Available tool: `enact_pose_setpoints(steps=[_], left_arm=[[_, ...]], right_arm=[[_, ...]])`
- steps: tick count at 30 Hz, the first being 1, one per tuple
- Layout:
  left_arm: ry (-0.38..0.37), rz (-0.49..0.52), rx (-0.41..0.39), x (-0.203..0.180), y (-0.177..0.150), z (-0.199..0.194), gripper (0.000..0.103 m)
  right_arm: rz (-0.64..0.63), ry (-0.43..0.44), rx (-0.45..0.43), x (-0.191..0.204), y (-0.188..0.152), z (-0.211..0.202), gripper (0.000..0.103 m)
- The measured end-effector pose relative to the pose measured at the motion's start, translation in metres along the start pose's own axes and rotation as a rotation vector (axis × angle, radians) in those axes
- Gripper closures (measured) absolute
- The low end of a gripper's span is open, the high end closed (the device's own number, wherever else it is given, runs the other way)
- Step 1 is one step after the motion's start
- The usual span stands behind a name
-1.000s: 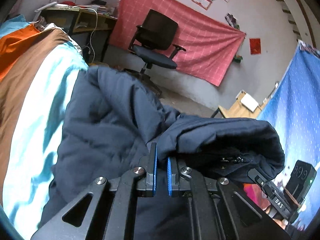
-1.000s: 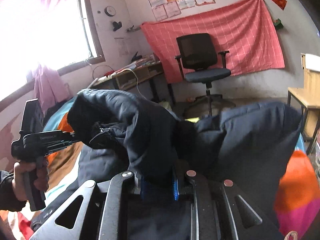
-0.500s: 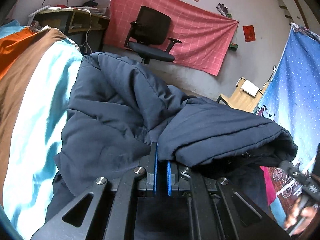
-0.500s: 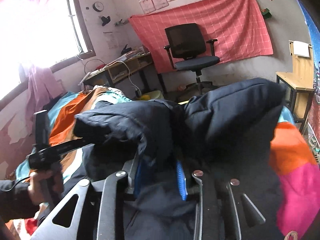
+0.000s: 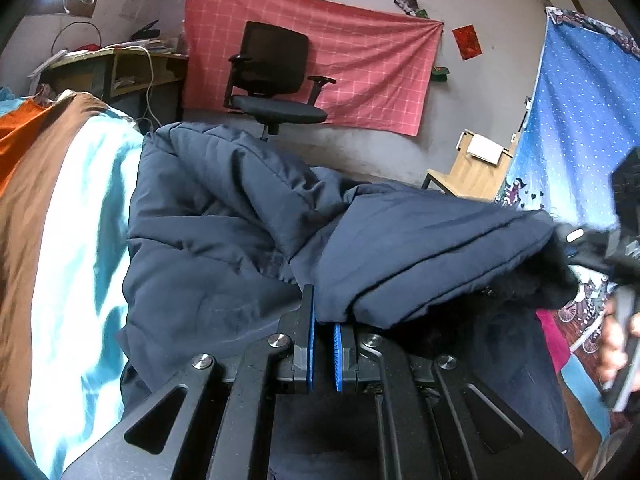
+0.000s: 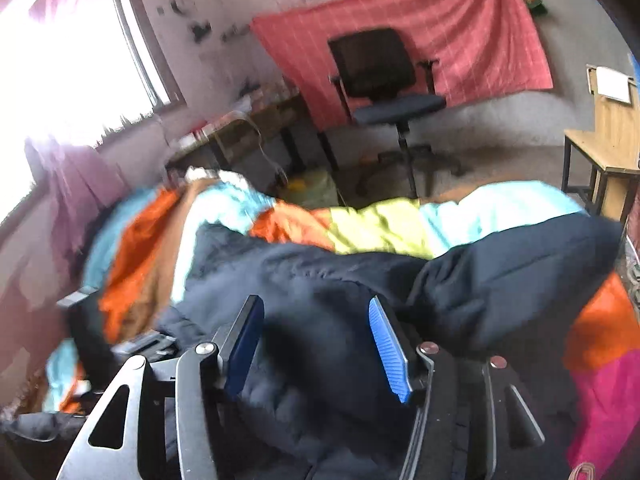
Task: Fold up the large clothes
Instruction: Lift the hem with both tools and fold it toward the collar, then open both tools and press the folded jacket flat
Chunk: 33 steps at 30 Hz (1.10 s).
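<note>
1. Here the dark blue coat (image 5: 224, 216) lies bunched on the striped bed (image 5: 72, 216).
2. The left tongs (image 5: 323, 320) are clamped on a coat fold.
3. The right tongs (image 6: 316, 344) are opening; the blurry coat seems loose between them.

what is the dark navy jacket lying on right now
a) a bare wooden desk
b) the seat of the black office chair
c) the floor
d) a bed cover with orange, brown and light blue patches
d: the navy jacket is spread over the bed cover, whose orange, brown and light blue patches show beside it.
</note>
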<state>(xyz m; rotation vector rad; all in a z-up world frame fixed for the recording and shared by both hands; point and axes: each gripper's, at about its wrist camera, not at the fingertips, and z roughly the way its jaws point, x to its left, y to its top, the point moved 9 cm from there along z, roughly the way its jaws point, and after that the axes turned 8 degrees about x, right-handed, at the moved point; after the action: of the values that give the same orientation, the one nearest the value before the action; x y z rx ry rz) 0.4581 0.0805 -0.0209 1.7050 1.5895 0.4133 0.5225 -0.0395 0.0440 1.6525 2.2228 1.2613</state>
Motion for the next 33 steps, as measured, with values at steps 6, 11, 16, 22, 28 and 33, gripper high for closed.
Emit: enact_pose_setpoints(steps=[6, 11, 16, 22, 28, 33], left_arm=[[0.055, 0.069, 0.021, -0.004, -0.001, -0.003, 0.096], [0.077, 0.110, 0.032, -0.008, -0.020, -0.009, 0.095], [0.033, 0.070, 0.010, -0.003, -0.026, -0.029, 0.081], [-0.005, 0.085, -0.077, -0.011, 0.013, -0.043, 0.048], [-0.021, 0.091, -0.032, -0.020, 0.030, -0.010, 0.016], [0.119, 0.192, 0.090, -0.013, 0.013, 0.032, 0.016]], right_arm=[[-0.077, -0.079, 0.067, -0.004, -0.030, 0.030, 0.051], [-0.078, -0.075, 0.074, -0.014, -0.038, 0.038, 0.051], [-0.080, -0.058, 0.067, -0.019, -0.043, 0.044, 0.051], [-0.077, -0.029, 0.062, -0.025, -0.054, 0.043, 0.052], [-0.077, -0.022, 0.075, -0.030, -0.060, 0.040, 0.052], [-0.105, -0.059, 0.091, -0.031, -0.060, 0.041, 0.053]])
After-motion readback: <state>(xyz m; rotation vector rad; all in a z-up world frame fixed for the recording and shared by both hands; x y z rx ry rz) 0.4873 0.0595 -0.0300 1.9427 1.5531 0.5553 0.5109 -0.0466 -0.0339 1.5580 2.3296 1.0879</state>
